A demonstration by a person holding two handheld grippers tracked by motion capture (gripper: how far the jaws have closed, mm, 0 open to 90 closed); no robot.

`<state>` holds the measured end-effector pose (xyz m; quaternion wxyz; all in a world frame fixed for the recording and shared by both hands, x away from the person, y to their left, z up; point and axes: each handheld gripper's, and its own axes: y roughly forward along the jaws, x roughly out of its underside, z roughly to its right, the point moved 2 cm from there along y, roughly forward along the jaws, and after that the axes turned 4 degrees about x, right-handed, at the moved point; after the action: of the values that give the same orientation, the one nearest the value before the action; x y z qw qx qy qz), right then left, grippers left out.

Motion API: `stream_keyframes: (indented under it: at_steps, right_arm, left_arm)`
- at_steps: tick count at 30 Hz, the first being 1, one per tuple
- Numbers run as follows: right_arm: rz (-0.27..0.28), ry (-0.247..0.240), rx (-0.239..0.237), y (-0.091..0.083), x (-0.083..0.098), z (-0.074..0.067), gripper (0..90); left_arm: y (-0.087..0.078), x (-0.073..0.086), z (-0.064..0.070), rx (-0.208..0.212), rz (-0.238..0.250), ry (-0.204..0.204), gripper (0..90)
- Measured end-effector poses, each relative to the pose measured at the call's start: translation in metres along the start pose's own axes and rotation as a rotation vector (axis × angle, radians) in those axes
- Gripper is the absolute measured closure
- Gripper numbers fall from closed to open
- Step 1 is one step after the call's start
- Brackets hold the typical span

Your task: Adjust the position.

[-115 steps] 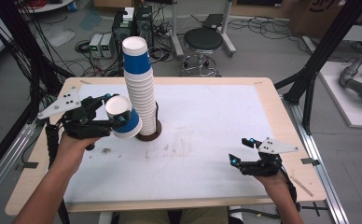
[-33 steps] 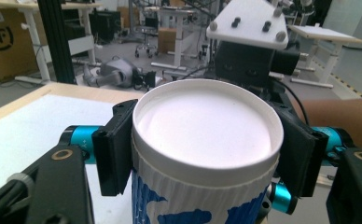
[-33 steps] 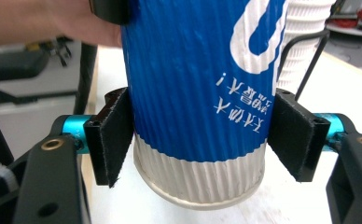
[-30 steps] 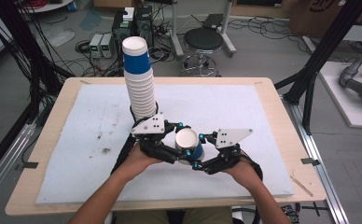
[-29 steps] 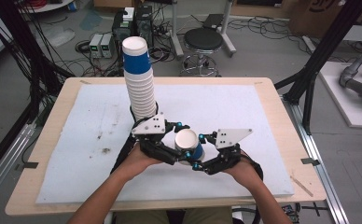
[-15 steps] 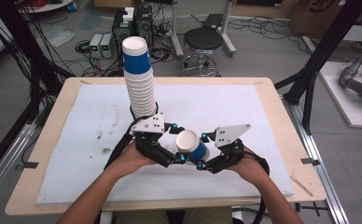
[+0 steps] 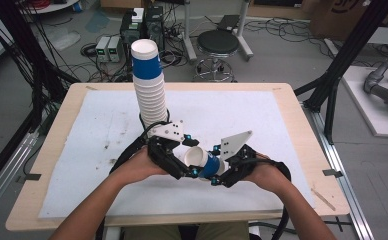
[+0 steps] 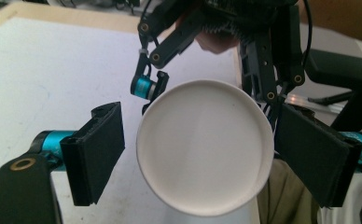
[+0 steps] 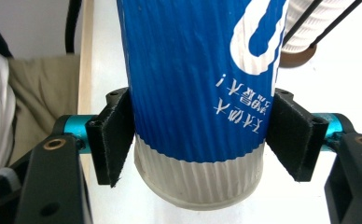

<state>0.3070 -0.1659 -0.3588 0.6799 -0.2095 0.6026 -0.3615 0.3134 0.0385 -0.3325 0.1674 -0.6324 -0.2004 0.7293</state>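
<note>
A person sits at a desk [image 7: 292,125] covered with a white mat, holding a two-fingered gripper in each hand, and the hands meet near the front middle of the desk. Between them is a single paper cup [image 7: 203,161], white with a blue band, lying roughly on its side in the air above the mat. The right gripper [image 7: 221,175] has its fingers [image 9: 111,140] closed on the cup, pressing the ribbed blue wall from both sides near the cup's base. The left gripper [image 7: 182,162] faces the cup's open mouth; its fingers [image 8: 95,158] have just been opening and now stand apart on either side of the white rim, with a gap visible on the left side and the right finger close to the rim, so they no longer grip it. Behind the hands, toward the back of the mat, a tall leaning stack of cups [image 7: 149,85] of the same kind stands on a brown base. Judging from this, one cup has been taken off the stack and the handover from left hand to right looks all but done: the right holds it alone. What remains, it seems, is for the left gripper to draw clear and for the cup to be set down somewhere on the mat, with many cups left on the stack.
</note>
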Motion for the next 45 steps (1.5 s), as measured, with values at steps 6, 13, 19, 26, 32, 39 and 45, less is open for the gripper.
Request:
stream_keyframes:
  at_steps: [6,13,19,26,32,39,45]
  right_arm:
    - [-0.075,-0.042,-0.018,0.002,-0.008,-0.003,28.9]
    - [-0.124,-0.057,-0.022,0.003,-0.009,-0.004,28.9]
    - [-0.153,-0.075,-0.023,0.003,-0.009,-0.006,28.9]
    - [-0.09,-0.027,-0.027,0.003,-0.002,-0.003,22.2]
    - [0.003,0.027,-0.024,-0.004,0.002,-0.001,21.0]
    - [0.169,0.088,-0.015,-0.022,0.004,0.001,21.0]
    - [0.268,0.143,0.021,-0.03,0.01,0.001,20.9]
  left_arm:
    - [0.004,0.003,-0.001,0.011,-0.063,-0.014,18.5]
    - [0.007,0.005,-0.001,0.041,-0.1,-0.031,25.1]
    - [0.01,0.008,-0.002,0.067,-0.113,-0.032,28.6]
    - [0.007,0.014,-0.004,0.06,-0.076,-0.024,29.8]
    - [0.003,0.017,-0.005,0.055,-0.024,-0.01,29.8]
    - [-0.007,0.025,-0.009,0.058,0.096,-0.015,29.7]
    - [-0.012,0.034,-0.011,0.046,0.171,-0.014,29.7]
